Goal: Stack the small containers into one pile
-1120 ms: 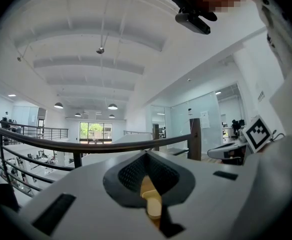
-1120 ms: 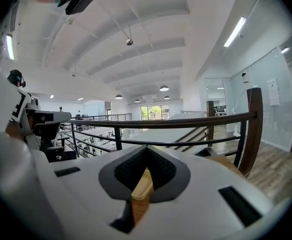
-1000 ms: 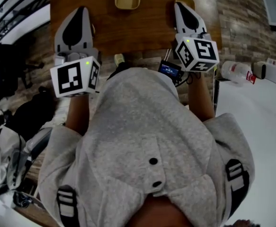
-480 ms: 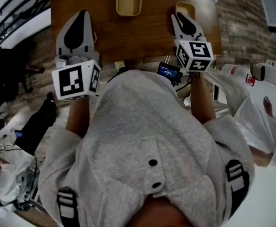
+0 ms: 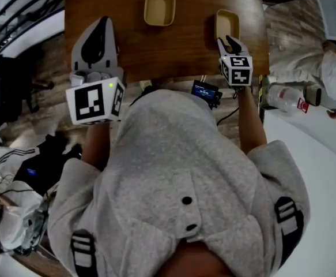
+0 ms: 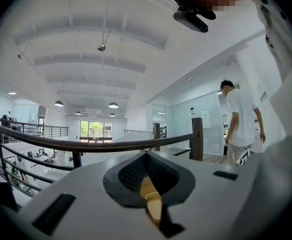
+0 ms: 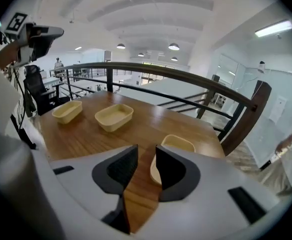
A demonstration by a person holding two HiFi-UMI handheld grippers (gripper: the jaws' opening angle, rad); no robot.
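The right gripper (image 5: 230,41) tilts down over the desk's (image 5: 179,48) near right corner. Its jaws have just been opening and stand wide, with bare wood between them. One small container (image 5: 227,23) sits just beyond. A second container (image 5: 159,7) lies mid-desk, and a third container (image 7: 67,111) lies toward the left edge. The left gripper (image 5: 103,22) has its jaws pressed together.

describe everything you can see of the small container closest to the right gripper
The container is a pale yellow, shallow tub with rounded corners, plastic-looking and empty. It sits upright and alone near the wooden table's right edge. The right gripper points at its near end; the jaws have just been opening and stand apart, with its near wall showing in the gap, unpressed. Whether a jaw touches it is unclear.
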